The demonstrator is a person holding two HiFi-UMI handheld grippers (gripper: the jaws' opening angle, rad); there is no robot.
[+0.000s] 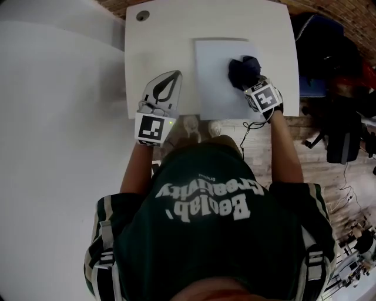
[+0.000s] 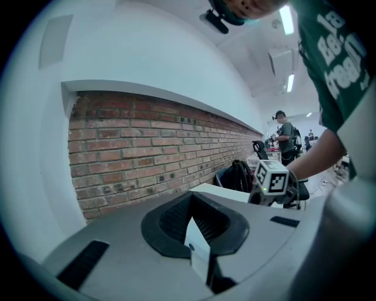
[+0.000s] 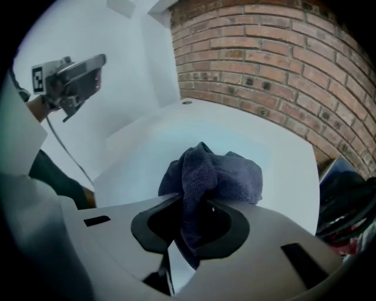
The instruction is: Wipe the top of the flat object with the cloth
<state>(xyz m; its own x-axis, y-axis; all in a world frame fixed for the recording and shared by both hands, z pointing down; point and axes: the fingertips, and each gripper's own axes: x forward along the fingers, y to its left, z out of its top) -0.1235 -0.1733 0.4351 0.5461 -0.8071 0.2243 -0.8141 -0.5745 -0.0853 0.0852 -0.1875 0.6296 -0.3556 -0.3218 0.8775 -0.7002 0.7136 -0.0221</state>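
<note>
White table (image 1: 158,47), seen from above. Flat object (image 1: 220,97) lies on the table's right half: a pale, thin rectangle. Its long axis runs from the table's near edge toward the far edge, slightly skewed. Its short near end sits right at the table's near edge, and its far end stops short of the far edge.

Cloth (image 1: 242,67): dark navy and bunched into a lump. It rests on the flat object's top, on the side nearer the table's right edge and in the half farther from the near edge.

Right gripper (image 1: 248,80): reaches in over the table's near edge, pointing toward the far edge. Its own view shows the tongs pinching a fold of the cloth, with the rest of the cloth bulging out ahead of the tips onto the pale surface.

Left gripper (image 1: 174,77): over the table's near-left part, clear of the flat object's left side, tips pointing toward the far edge and a little to the right. Tongs pressed together with nothing between them. Cannot tell whether it touches the tabletop. Its own view looks out level across the table toward a brick wall (image 2: 147,147).

Small round cap (image 1: 143,16) is set in the table's far-left corner. Dark bags (image 1: 329,53) sit on the floor off the table's right edge.
</note>
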